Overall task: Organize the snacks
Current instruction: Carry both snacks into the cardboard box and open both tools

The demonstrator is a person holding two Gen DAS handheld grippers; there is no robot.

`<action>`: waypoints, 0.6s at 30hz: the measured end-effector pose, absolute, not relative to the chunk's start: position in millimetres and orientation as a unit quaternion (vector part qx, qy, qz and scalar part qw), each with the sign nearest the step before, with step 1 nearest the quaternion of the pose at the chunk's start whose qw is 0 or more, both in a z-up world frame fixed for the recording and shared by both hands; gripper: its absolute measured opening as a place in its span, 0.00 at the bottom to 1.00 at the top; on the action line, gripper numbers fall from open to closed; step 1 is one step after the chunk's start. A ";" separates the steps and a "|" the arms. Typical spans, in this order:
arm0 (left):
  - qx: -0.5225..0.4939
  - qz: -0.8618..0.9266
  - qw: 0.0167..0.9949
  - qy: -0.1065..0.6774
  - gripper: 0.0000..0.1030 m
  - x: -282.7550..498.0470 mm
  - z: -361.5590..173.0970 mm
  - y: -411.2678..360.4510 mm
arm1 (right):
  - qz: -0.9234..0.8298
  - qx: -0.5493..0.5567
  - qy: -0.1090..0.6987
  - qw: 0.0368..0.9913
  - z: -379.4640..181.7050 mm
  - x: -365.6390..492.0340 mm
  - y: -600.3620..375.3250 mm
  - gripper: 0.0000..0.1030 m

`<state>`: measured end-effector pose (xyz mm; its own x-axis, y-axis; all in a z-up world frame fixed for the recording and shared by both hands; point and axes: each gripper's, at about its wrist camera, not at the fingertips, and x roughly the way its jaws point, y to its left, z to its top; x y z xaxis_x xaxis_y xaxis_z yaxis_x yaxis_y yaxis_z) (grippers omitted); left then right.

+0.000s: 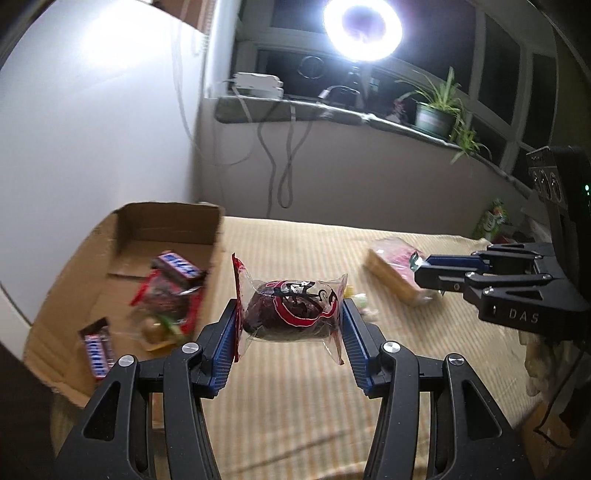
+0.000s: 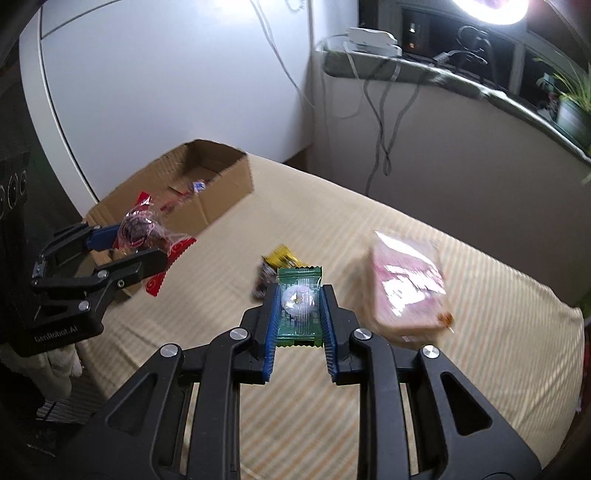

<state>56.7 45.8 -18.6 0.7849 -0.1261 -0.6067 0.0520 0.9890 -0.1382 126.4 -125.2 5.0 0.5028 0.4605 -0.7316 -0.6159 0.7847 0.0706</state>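
My left gripper (image 1: 290, 314) is shut on a dark round cake in a clear red-printed wrapper (image 1: 291, 308), held above the striped tablecloth just right of the cardboard box (image 1: 166, 221); it also shows in the right wrist view (image 2: 138, 230). The box holds Snickers bars (image 1: 176, 268) and other wrapped snacks (image 1: 162, 306). My right gripper (image 2: 299, 314) is shut on a small green-wrapped candy (image 2: 299, 306), held above the table. In the left wrist view the right gripper (image 1: 421, 267) is at the right, near a pink wafer pack (image 1: 393, 271).
The pink wafer pack (image 2: 406, 284) lies right of my right gripper. A yellow-wrapped candy (image 2: 282, 256) and a dark one (image 2: 263, 280) lie beyond it. A windowsill with a potted plant (image 1: 436, 114), cables and a ring light (image 1: 362, 27) stands behind the table.
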 end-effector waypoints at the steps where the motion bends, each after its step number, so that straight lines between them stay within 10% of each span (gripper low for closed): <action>1: -0.060 -0.042 0.943 0.324 0.50 55.1 -18.4 50.7 | 0.318 -0.102 0.387 0.860 6.0 128.1 -118.5 0.21; 18: -0.081 0.033 0.942 0.324 0.50 50.7 -25.4 125.7 | 0.389 -0.121 0.381 0.830 12.2 167.6 -7.5 0.21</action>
<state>50.7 125.7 -25.4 0.7875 0.0103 -0.6163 -0.1156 0.9846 -0.1312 167.6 -7.5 12.2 0.4066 0.5536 -0.7268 -0.7383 0.6677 0.0955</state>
